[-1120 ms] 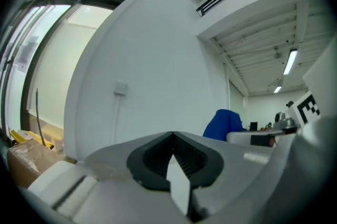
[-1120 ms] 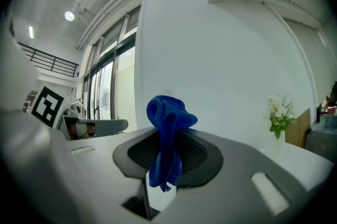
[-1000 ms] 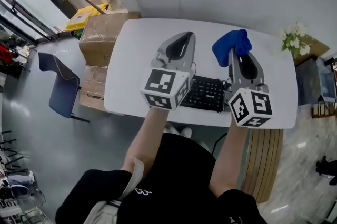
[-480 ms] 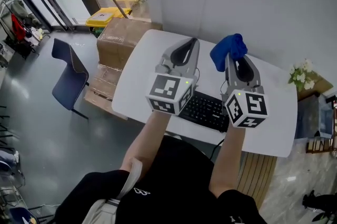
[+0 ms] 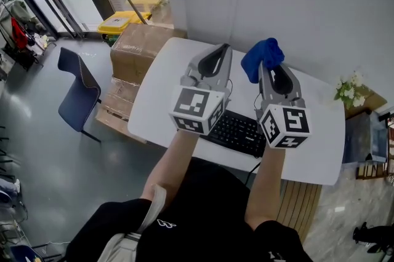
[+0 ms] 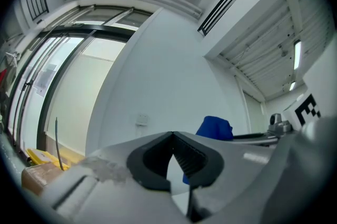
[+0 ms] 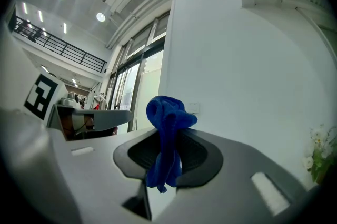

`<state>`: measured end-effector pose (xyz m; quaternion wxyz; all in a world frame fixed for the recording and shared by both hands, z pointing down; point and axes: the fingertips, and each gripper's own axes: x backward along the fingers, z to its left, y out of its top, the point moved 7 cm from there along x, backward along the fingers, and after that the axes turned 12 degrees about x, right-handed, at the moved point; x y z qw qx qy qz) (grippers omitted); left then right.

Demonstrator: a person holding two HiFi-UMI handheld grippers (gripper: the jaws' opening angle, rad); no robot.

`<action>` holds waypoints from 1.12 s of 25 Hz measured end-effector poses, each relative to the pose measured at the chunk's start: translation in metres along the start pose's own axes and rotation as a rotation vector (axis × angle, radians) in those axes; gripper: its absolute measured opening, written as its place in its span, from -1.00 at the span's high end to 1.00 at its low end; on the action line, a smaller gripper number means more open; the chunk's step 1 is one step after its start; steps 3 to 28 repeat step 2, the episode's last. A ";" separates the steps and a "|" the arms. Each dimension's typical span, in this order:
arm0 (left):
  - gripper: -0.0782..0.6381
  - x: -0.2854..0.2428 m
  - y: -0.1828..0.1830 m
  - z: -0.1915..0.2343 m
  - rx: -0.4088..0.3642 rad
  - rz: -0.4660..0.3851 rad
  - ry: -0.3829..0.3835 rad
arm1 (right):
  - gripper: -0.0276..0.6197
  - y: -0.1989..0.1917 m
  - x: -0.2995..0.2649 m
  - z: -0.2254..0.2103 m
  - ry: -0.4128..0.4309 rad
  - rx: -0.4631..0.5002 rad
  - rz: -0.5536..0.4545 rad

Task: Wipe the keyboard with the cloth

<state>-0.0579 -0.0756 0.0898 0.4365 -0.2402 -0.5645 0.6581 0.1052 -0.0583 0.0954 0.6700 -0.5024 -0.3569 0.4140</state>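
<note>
Gripping the blue cloth [image 5: 261,58] at its very tips, the right gripper [image 5: 268,67] is hovering above the white table [image 5: 159,85] in the head view, pointing away from the person toward the wall. Beside it the left gripper [image 5: 222,47] is pointing the same way with its jaws drawn together. Under both, the black keyboard [image 5: 237,130] is lying near the table's near edge, its long axis running along that edge, the left end sitting higher in the picture than the right. A cardboard box [image 5: 140,48] and a dark chair [image 5: 76,90] are standing left of the table.

Moving to the left gripper view, the left gripper [image 6: 171,136] is showing its tips touching and nothing sitting between them; the cloth [image 6: 215,128] is showing just to its right.

Moving to the right gripper view, the right gripper [image 7: 169,150] is pinching the cloth [image 7: 166,118] lengthwise, so the bunched end is rising above the jaws and the loose end is hanging below them.
</note>
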 end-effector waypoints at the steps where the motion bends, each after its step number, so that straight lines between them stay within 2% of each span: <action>1: 0.79 -0.001 0.001 0.000 -0.001 -0.002 -0.002 | 0.64 0.001 -0.001 0.000 0.001 0.001 -0.002; 28: 0.79 -0.001 0.002 0.000 -0.002 -0.003 -0.003 | 0.64 0.002 -0.001 0.001 0.002 0.003 -0.003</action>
